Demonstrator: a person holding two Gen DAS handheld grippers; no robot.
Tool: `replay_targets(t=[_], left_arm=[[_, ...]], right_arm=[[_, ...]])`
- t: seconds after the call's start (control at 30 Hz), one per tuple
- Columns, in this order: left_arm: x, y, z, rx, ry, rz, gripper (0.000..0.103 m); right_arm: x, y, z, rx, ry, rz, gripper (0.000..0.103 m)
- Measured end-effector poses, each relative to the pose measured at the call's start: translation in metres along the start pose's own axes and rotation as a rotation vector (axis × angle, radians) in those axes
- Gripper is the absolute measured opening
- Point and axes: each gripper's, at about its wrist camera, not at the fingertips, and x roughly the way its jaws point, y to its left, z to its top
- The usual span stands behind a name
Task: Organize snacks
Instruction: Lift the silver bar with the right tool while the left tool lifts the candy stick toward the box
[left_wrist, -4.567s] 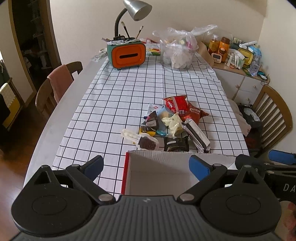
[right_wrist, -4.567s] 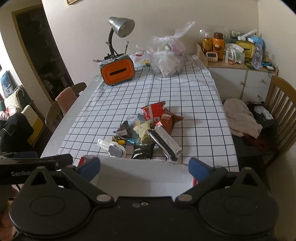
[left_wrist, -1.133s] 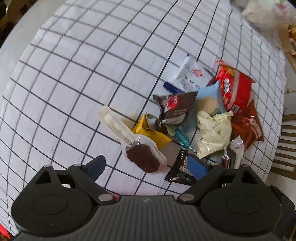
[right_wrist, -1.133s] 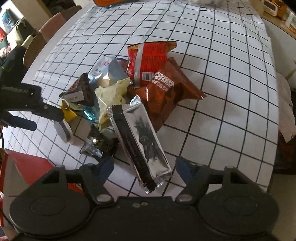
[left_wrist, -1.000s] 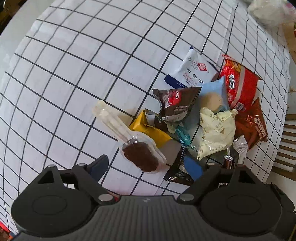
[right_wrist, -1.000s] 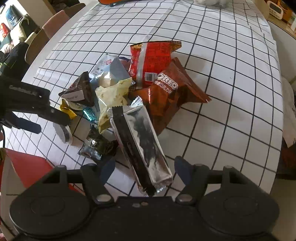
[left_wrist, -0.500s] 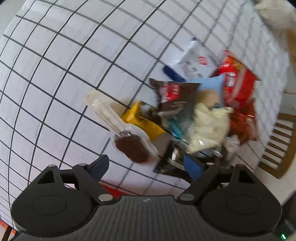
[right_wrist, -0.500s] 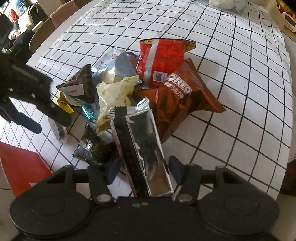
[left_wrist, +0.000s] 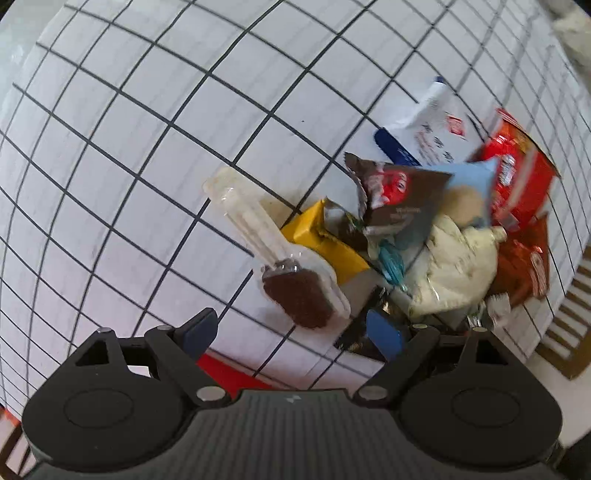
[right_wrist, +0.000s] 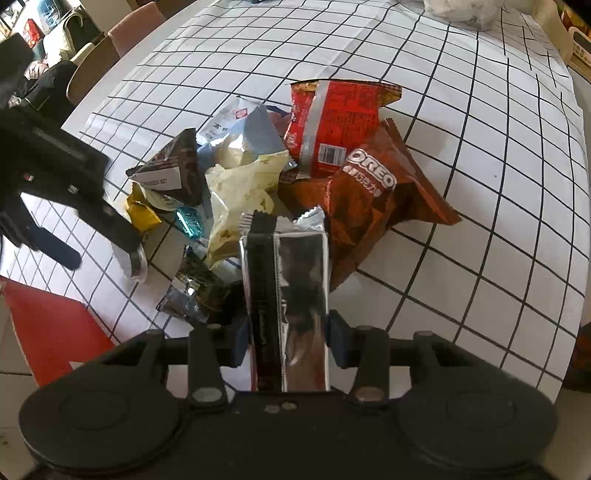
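Note:
A heap of snack packets lies on the checked tablecloth (right_wrist: 480, 258). My right gripper (right_wrist: 288, 341) points steeply down, and its jaws are closing on the long silver packet (right_wrist: 295, 288), with both pads against the packet's sides. Behind it lie a brown Oreo bag (right_wrist: 369, 192), a red bag (right_wrist: 332, 118) and a cream packet (right_wrist: 240, 192). My left gripper (left_wrist: 291, 330) stands open just above a clear-wrapped chocolate pop (left_wrist: 295, 295), which lies between its fingers without touching them. The left gripper (right_wrist: 105, 260) also shows in the right wrist view.
A red box (right_wrist: 48, 325) sits at the near table edge, left of the heap; its rim (left_wrist: 229, 369) shows under my left gripper. A yellow candy (left_wrist: 325, 243) and a dark packet (left_wrist: 399, 206) crowd the pop. Chairs (right_wrist: 125, 26) stand at the far left.
My right gripper's jaws have narrowed from well apart to touching the silver packet. My left gripper has rolled a little over the chocolate pop and stays open.

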Motion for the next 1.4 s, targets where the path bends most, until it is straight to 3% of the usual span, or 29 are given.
replay_targets(t=[0.3, 0.4, 0.47, 0.6, 0.73, 1.03, 1.4], left_arm=[[0.012, -0.013, 0.015, 0.005, -0.003, 0.025, 0.088], [0.015, -0.014, 0.016, 0.014, -0.014, 0.03, 0.082], [0.012, -0.015, 0.015, 0.026, -0.028, 0.028, 0.077], [0.007, -0.019, 0.014, 0.041, -0.057, 0.036, 0.055], [0.005, -0.01, 0.011, 0.012, -0.073, -0.021, 0.046], [0.005, 0.005, -0.002, 0.005, -0.107, -0.114, 0.045], [-0.053, 0.022, -0.013, 0.025, -0.174, -0.207, 0.045]], right_arm=[[-0.003, -0.004, -0.003, 0.014, -0.007, 0.008, 0.042], [-0.003, -0.005, -0.004, 0.018, -0.011, 0.012, 0.042], [-0.003, -0.006, -0.004, 0.023, -0.01, 0.014, 0.042], [-0.002, -0.007, -0.004, 0.028, -0.005, 0.008, 0.042], [-0.003, -0.006, -0.004, 0.028, -0.005, 0.007, 0.042], [-0.015, -0.003, -0.011, 0.053, -0.026, -0.005, 0.042], [-0.058, 0.004, -0.022, 0.082, -0.103, -0.019, 0.042]])
